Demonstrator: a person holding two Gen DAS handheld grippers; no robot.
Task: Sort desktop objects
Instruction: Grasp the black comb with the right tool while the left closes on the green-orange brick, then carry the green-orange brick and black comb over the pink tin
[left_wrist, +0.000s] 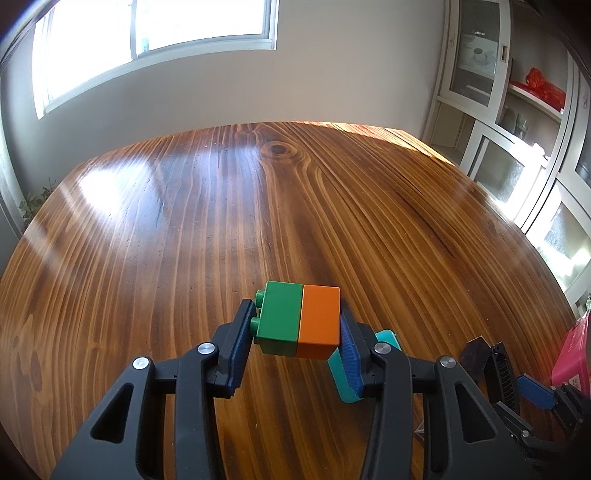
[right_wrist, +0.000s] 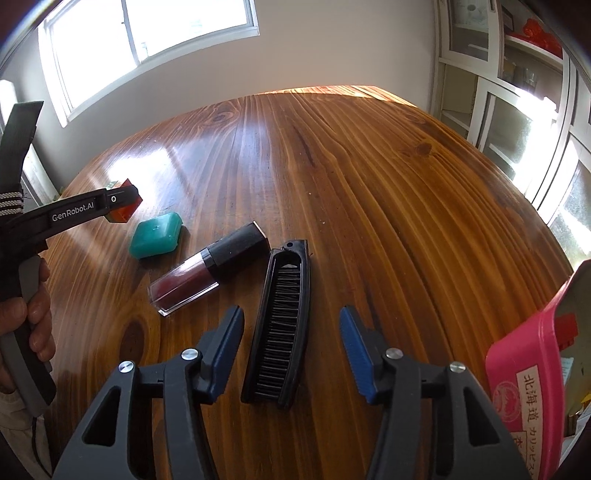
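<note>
My left gripper (left_wrist: 297, 332) is shut on a green and orange toy block (left_wrist: 301, 319) and holds it just above the wooden table (left_wrist: 221, 221). One pad presses on the green studs, the other on the orange side. In the right wrist view my right gripper (right_wrist: 291, 311) is open and straddles a black folding comb (right_wrist: 280, 332) lying on the table; the pads stand clear of its sides. A dark red lip gloss (right_wrist: 210, 266) and a teal case (right_wrist: 157, 236) lie to the comb's left.
A pink box (right_wrist: 528, 369) with printed characters stands at the right edge, close to my right gripper. A hand (right_wrist: 37, 314) holds the left gripper (right_wrist: 122, 203) at the far left. White cabinets (right_wrist: 517, 110) line the right wall.
</note>
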